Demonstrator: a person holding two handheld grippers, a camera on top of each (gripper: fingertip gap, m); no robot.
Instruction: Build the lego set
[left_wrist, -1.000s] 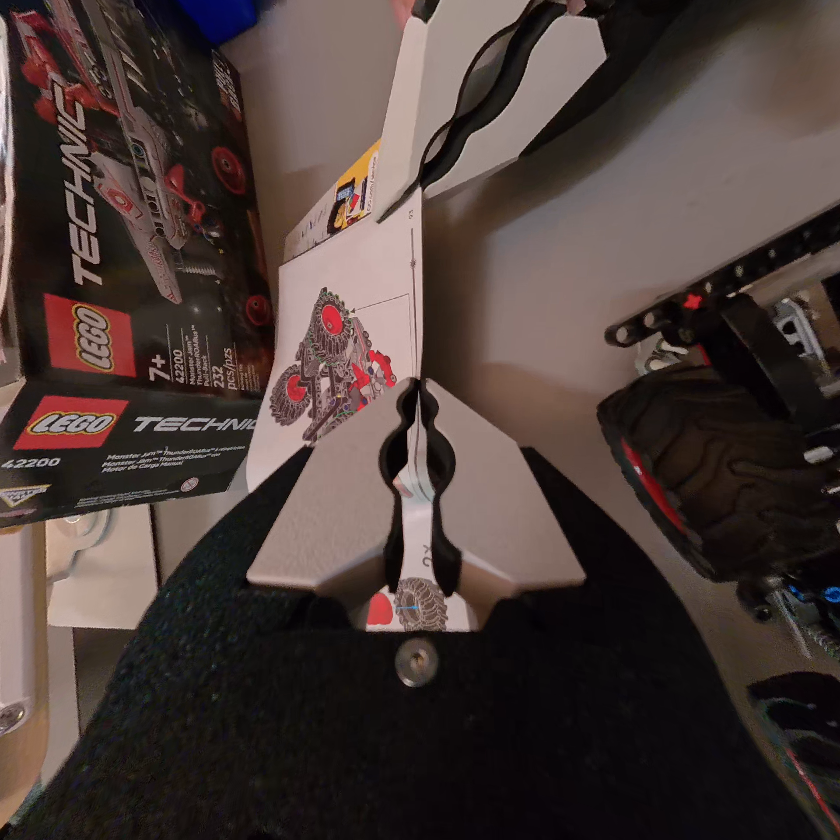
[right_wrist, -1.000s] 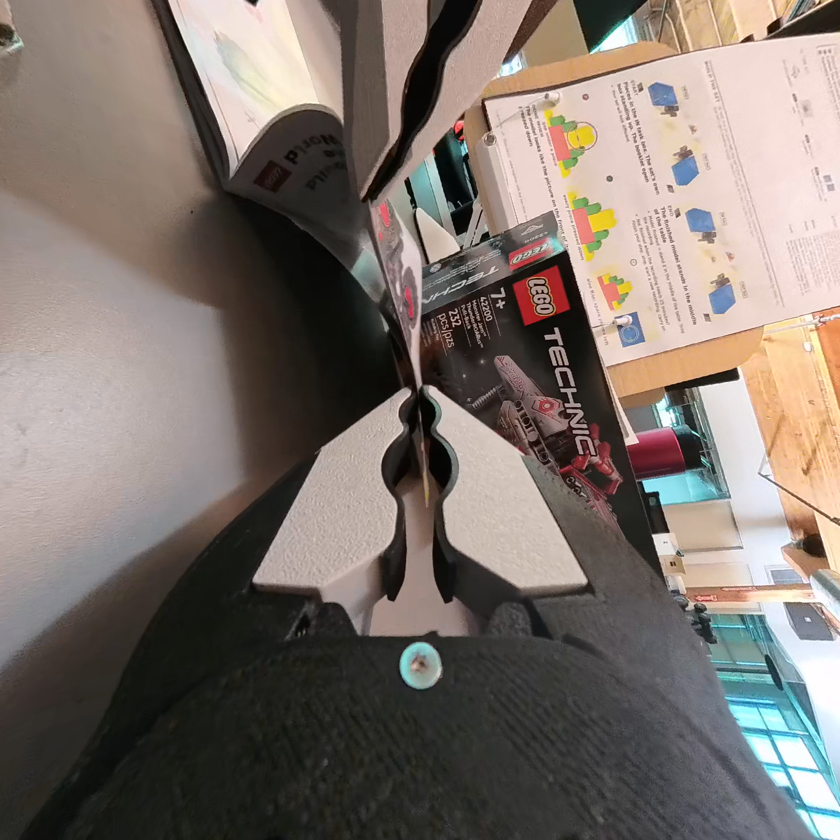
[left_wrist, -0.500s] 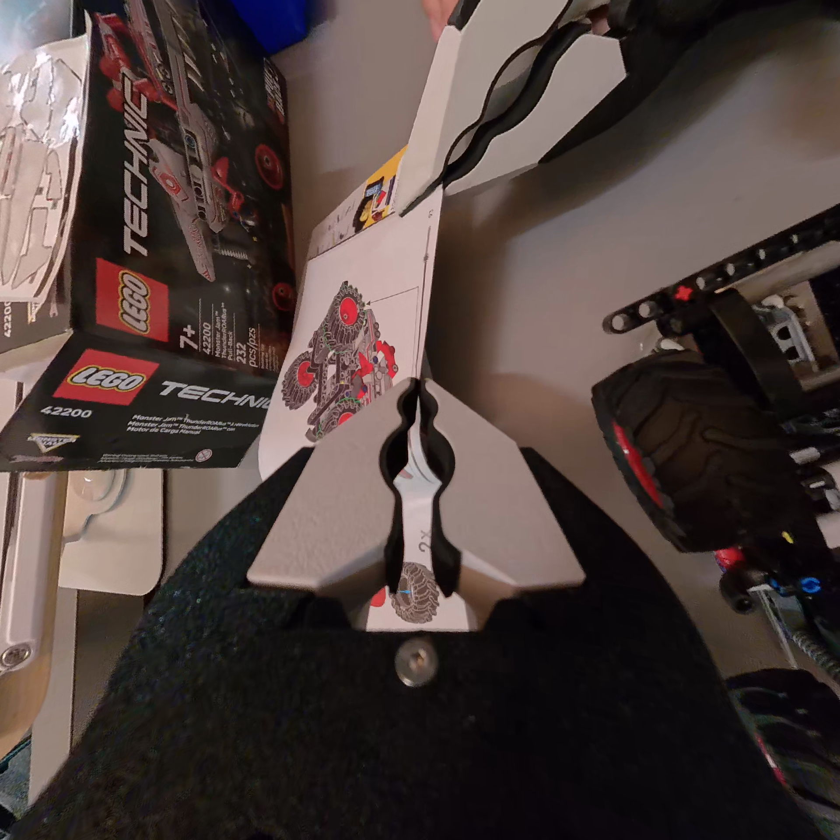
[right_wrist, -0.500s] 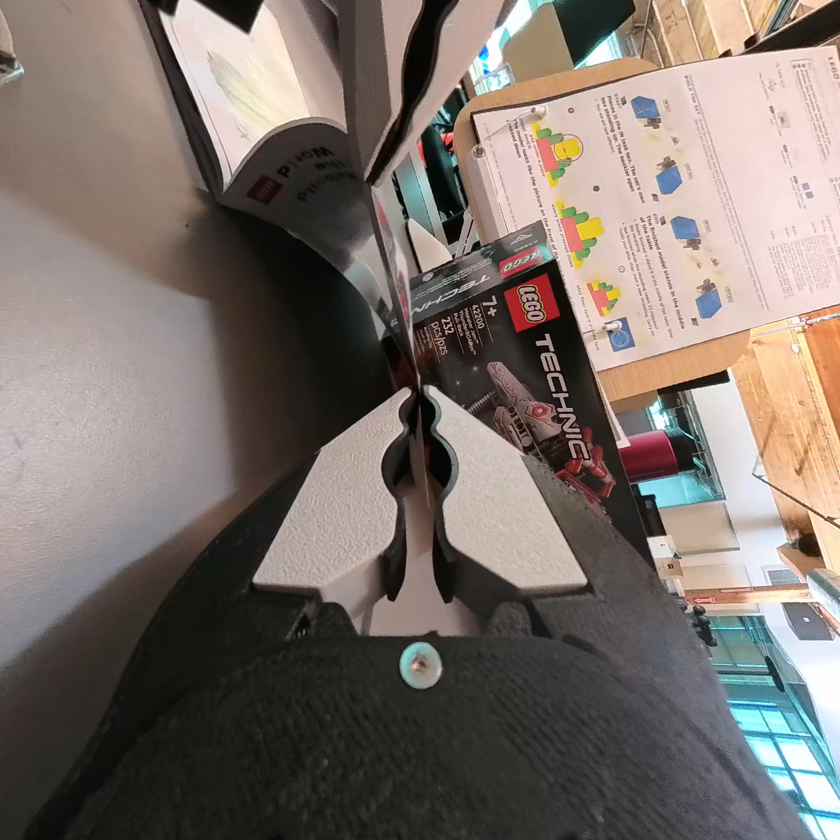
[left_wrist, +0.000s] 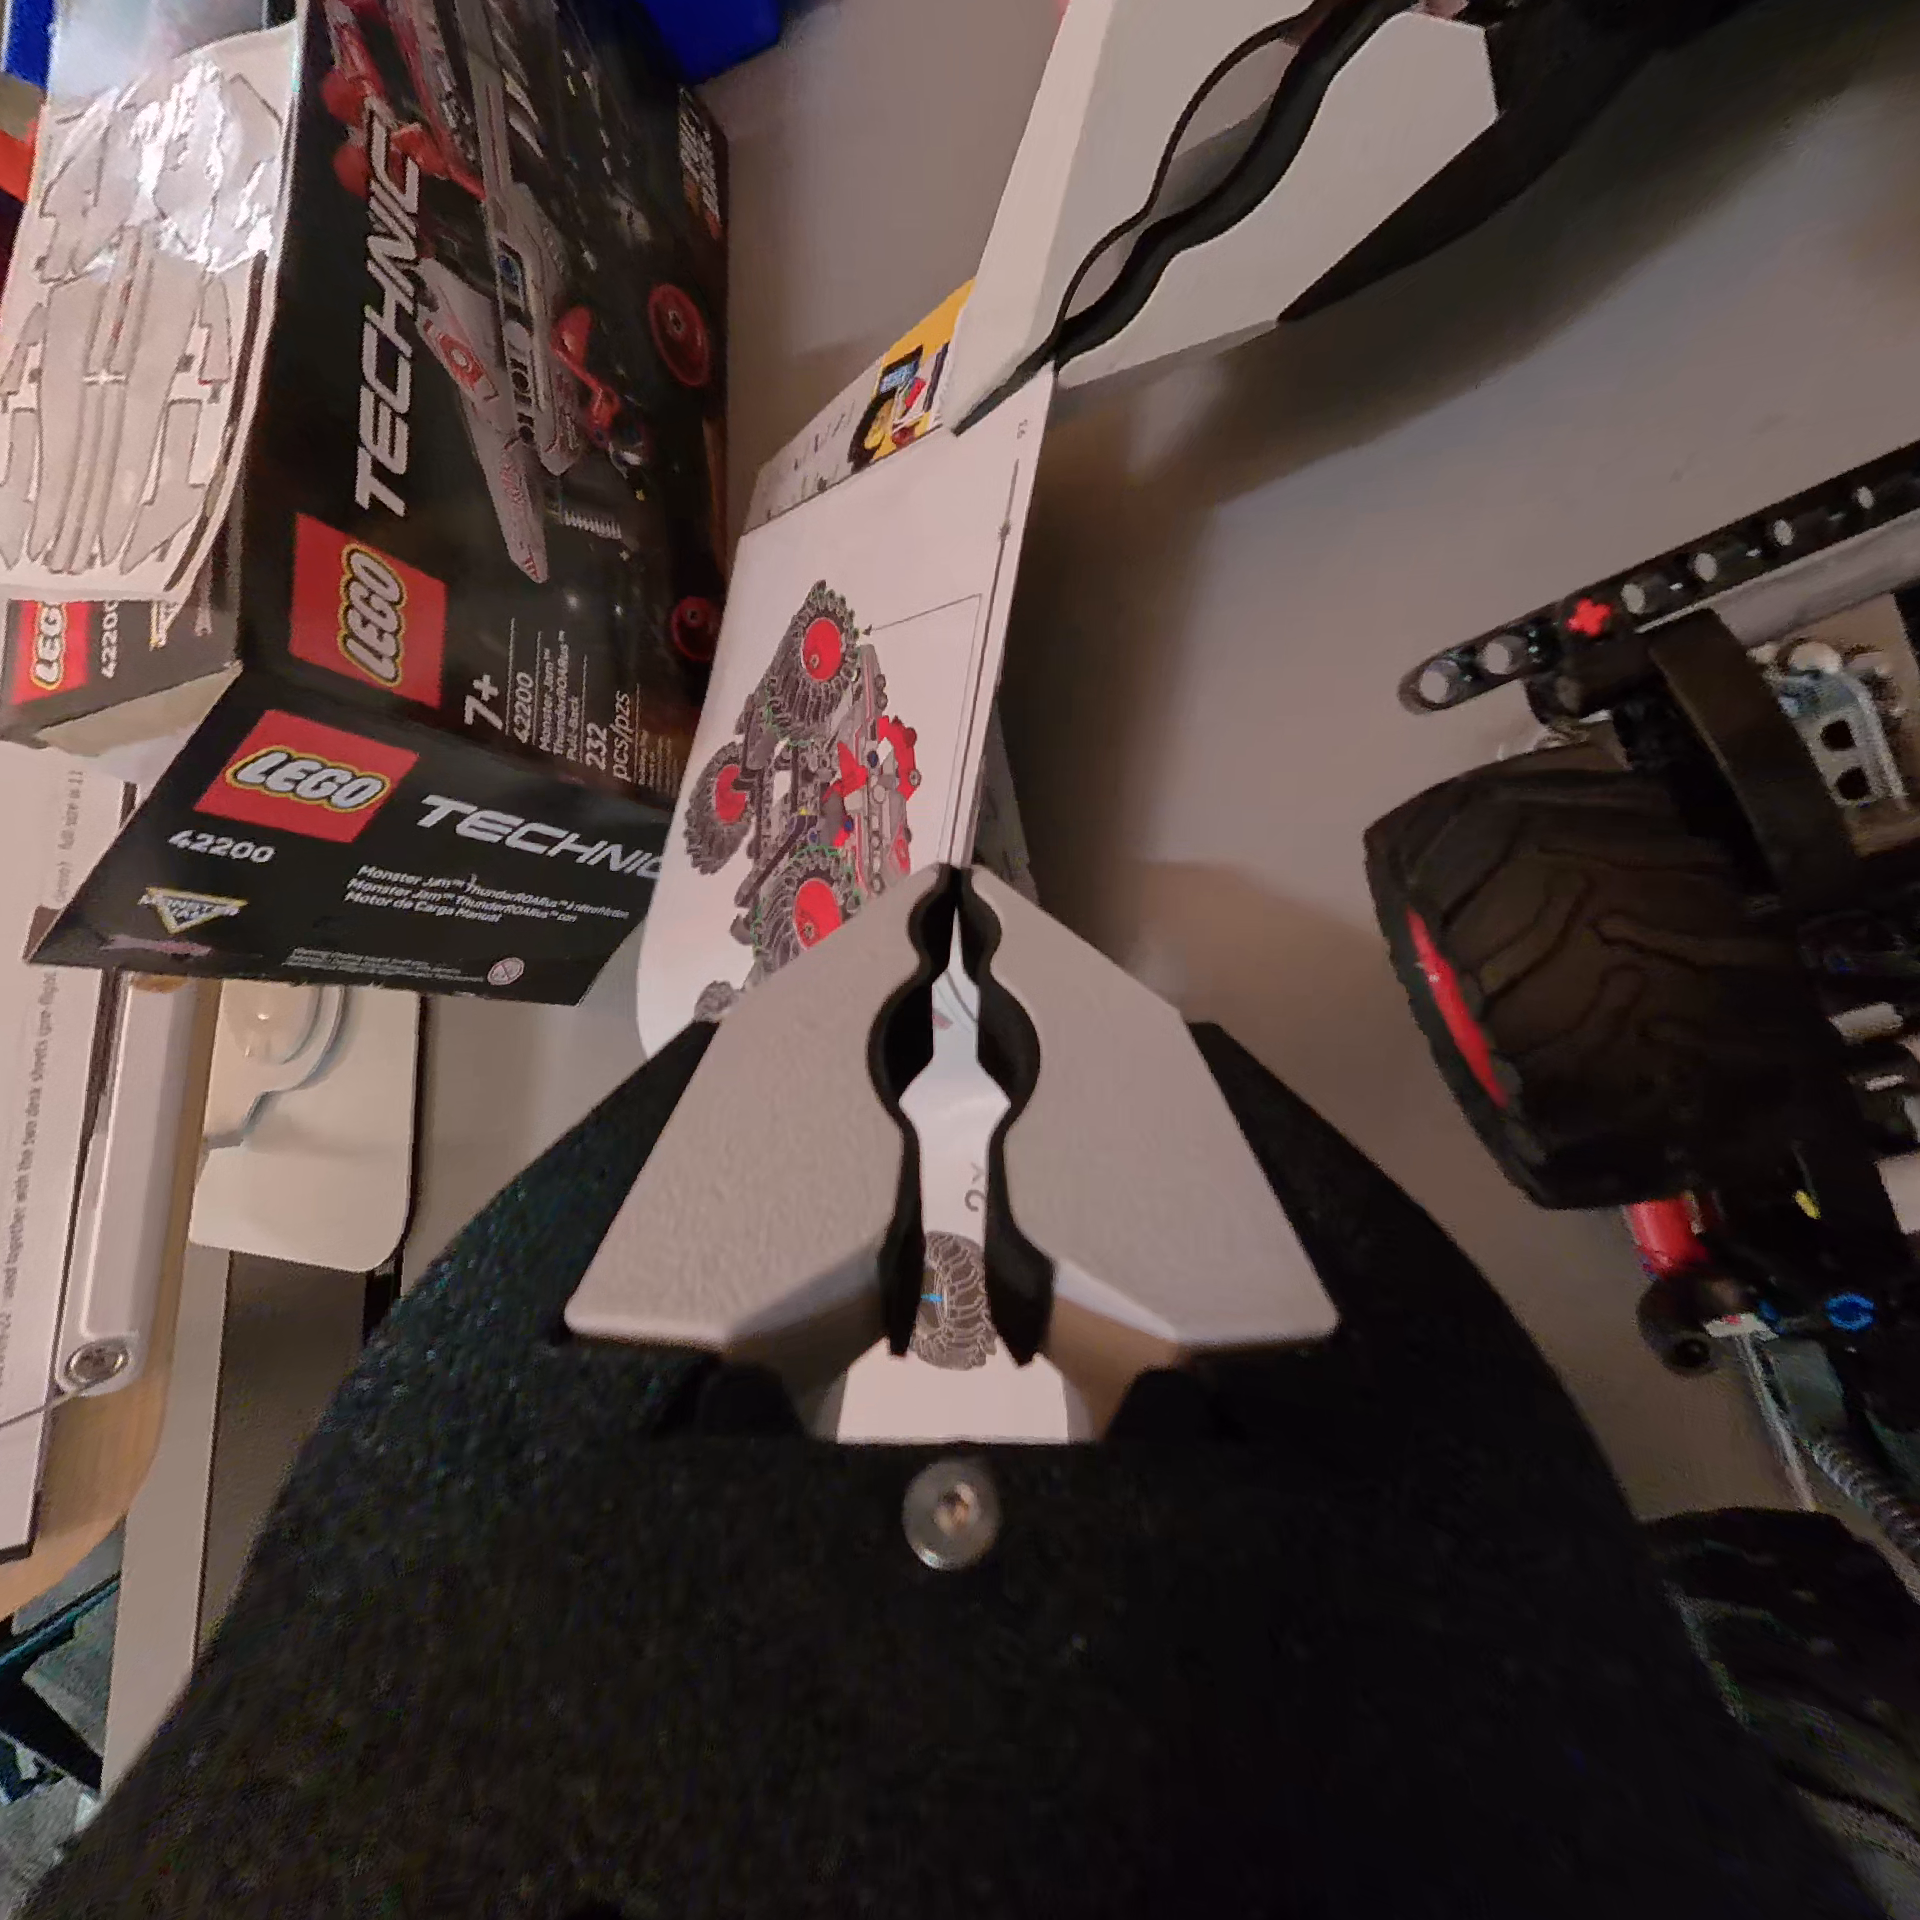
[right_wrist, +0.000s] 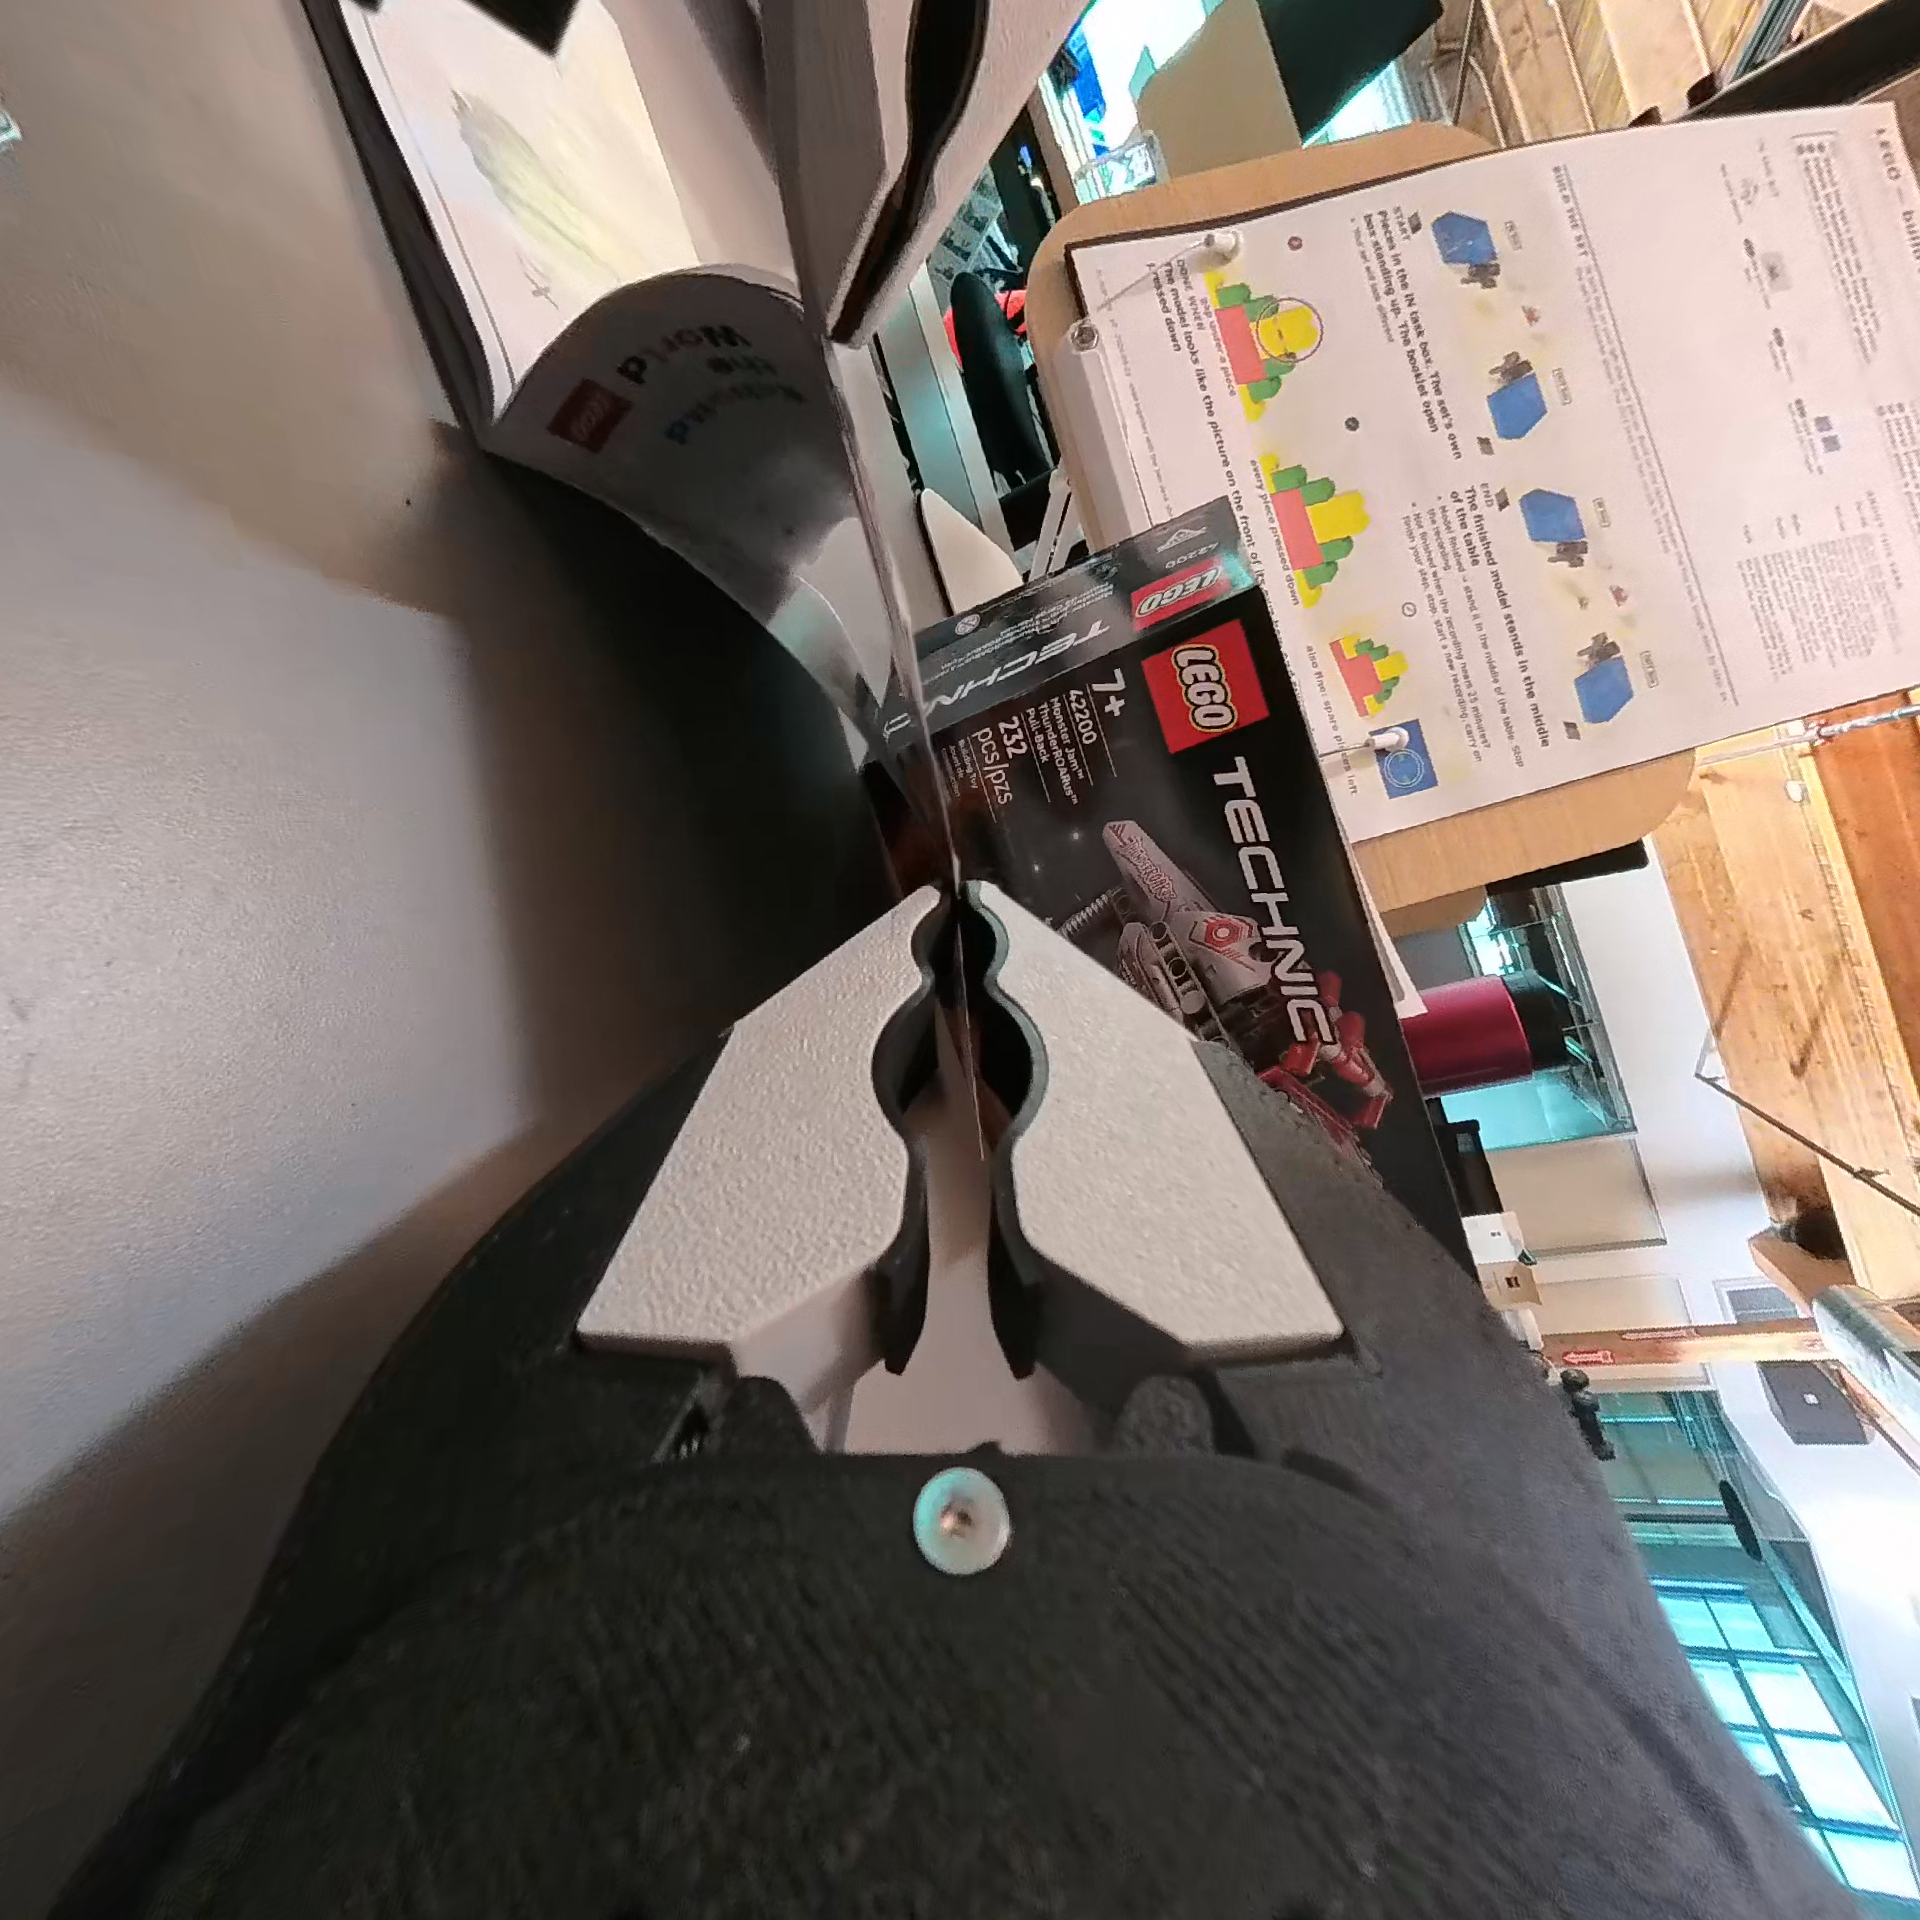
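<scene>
My left gripper is shut on the near edge of a page of the instruction booklet, which shows a drawing of a red and grey truck. My right gripper pinches the far edge of the same page. In the right wrist view my right gripper is shut on the thin page edge, and the left gripper holds its other end above the open booklet. The partly built truck, with a black tyre and black beam, stands to the right.
The black set box lies left of the booklet, with a sticker sheet on it; it also shows in the right wrist view. A printed sheet on a wooden board stands behind. The grey table lies between booklet and truck. The gap from one gripper's tips to the other's is roughly 10 cm.
Both grippers stay shut on the page. The left wrist view has drifted, so the box and booklet sit further right and more of the box's left side shows. The page stands more edge-on to the right camera.
</scene>
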